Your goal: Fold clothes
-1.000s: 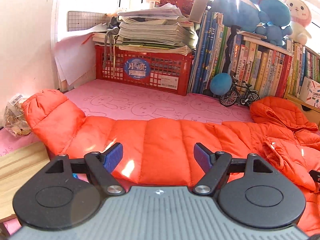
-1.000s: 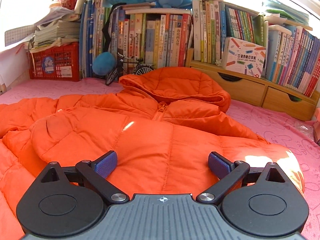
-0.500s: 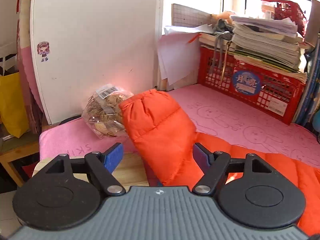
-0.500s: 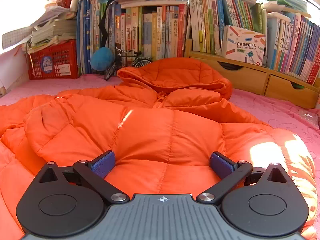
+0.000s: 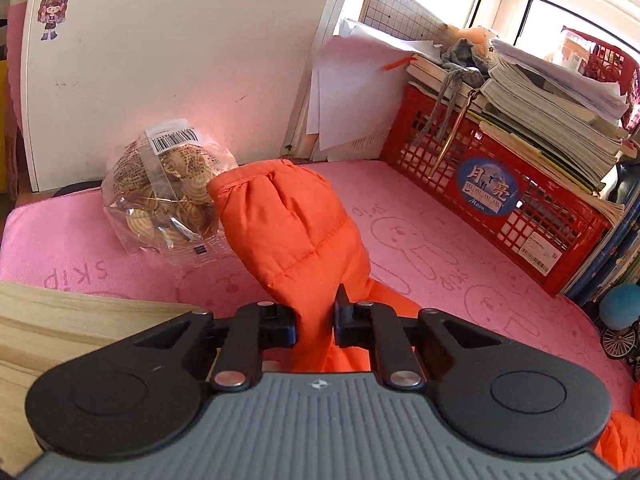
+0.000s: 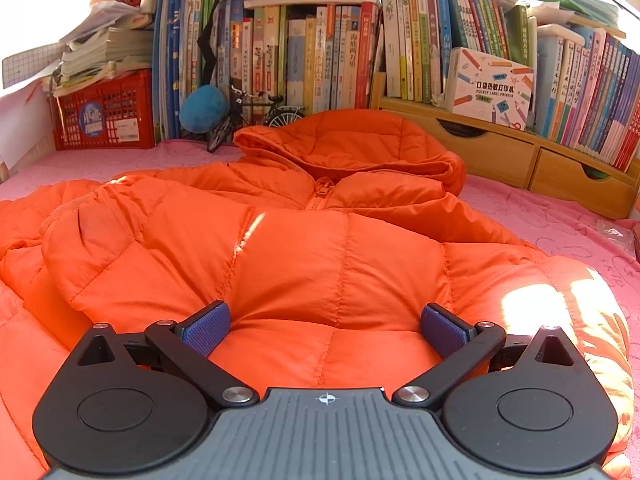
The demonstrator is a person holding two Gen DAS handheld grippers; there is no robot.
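Note:
An orange puffer jacket (image 6: 304, 256) lies spread on the pink towel (image 6: 560, 216), hood towards the bookshelf. Its sleeve (image 5: 288, 224) stretches out to the left, cuff end beside a bag of biscuits. My left gripper (image 5: 315, 320) is shut on the sleeve, pinching the fabric between both fingers a little behind the cuff. My right gripper (image 6: 325, 326) stands open low over the jacket's body, its blue pads (image 6: 206, 328) wide apart and resting against the quilted fabric.
A clear bag of biscuits (image 5: 168, 196) touches the cuff. A red crate (image 5: 500, 200) stacked with papers stands behind. A white panel (image 5: 180, 60) rises at the left. Books, a toy bicycle (image 6: 256, 116) and wooden drawers (image 6: 520, 160) line the back.
My left gripper swung left from the jacket's body to the sleeve and closed on it. My right gripper moved slightly forward and lower over the jacket, staying open.

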